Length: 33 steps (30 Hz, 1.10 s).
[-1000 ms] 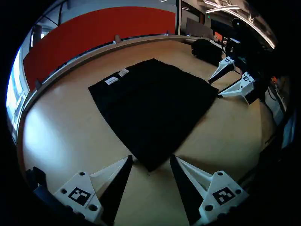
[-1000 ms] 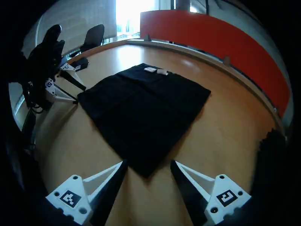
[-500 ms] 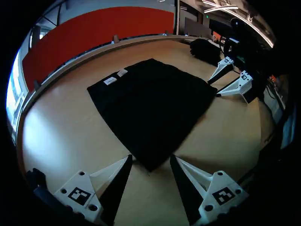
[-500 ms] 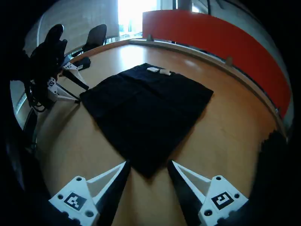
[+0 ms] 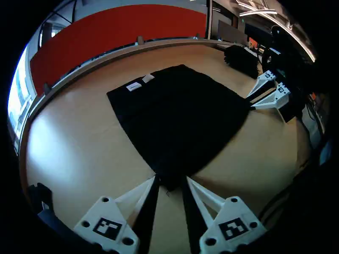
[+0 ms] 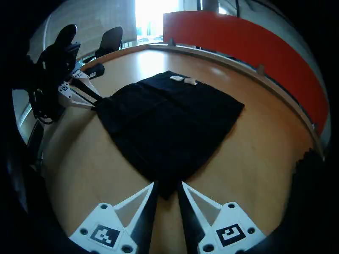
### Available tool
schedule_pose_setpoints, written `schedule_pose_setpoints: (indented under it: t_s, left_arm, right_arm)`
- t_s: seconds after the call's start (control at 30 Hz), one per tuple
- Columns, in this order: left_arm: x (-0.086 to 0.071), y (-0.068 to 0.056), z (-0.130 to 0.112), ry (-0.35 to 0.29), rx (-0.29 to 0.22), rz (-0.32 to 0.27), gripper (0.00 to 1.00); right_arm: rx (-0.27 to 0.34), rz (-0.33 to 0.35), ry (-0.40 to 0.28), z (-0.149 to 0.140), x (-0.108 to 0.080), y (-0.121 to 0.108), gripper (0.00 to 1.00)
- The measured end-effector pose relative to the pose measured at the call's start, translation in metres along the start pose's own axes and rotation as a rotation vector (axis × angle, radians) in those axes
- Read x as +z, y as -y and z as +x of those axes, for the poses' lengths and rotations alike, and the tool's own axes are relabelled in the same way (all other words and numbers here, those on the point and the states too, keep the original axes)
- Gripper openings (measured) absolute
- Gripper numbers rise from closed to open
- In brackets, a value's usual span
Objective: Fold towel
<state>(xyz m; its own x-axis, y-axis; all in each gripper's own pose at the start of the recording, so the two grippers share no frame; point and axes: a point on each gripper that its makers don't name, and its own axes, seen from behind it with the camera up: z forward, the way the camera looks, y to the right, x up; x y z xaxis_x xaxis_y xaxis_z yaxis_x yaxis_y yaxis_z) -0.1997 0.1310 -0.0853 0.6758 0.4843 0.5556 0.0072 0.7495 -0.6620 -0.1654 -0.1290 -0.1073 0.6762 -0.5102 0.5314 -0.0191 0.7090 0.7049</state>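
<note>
Desk [image 5: 76, 139]: you are working on a wide pale wooden top with a curved far edge; it carries everything listed here.
Red panel [image 5: 106, 29]: it runs along behind the desk's far edge, seen in both gripper views.
Towel [image 5: 182, 114]: the black towel lies spread flat near the middle of the desk, turned so that one corner points at each of your claws. In the right gripper view [image 6: 169, 122] a faint crease line crosses it, and the corner by your left claw puckers a little.
Chairs [image 6: 111, 40]: two dark office chairs stand past the desk's far end, by the bright window.
Dark bundle [image 5: 242, 59]: a dark heap sits on the desk beyond the towel, well apart from it; you cannot tell what it is.
Left claw [image 5: 170, 182]: your fingers are drawn close together with the towel's near corner pinched between them, low against the desk. From the right gripper view [image 6: 96, 100] its tips meet on that corner.
Right claw [image 6: 167, 186]: likewise narrowed onto the corner nearest it, cloth filling the gap between the fingers. The left gripper view [image 5: 251, 101] shows its tips touching the towel's edge.
Tags [image 5: 134, 86]: two small pale labels lie side by side on the towel's far edge.
</note>
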Motion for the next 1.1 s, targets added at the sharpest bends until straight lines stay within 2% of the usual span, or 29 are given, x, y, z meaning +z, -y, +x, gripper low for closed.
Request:
schedule_pose_setpoints:
  t_s: [0.03,0.23,0.47,0.77,1.1]
  left_arm:
    - [0.000,0.001,0.000,0.001,-0.002,0.004,0.24]
    - [0.001,-0.001,0.001,0.007,0.008,0.008,0.15]
    - [0.000,-0.003,0.002,0.001,-0.005,0.011,0.13]
    - [-0.001,-0.005,0.001,0.007,-0.029,0.007,0.13]
    - [-0.008,-0.012,0.006,0.002,-0.068,0.001,0.13]
  right_arm:
    - [-0.001,0.001,0.000,0.000,0.000,0.000,0.28]
    - [-0.005,0.008,0.001,0.002,0.001,0.003,0.21]
    - [0.002,0.017,0.004,0.003,0.003,0.004,0.14]
    - [0.004,0.009,-0.003,0.007,0.001,0.002,0.13]
    - [0.015,-0.007,-0.026,0.018,-0.008,-0.004,0.13]
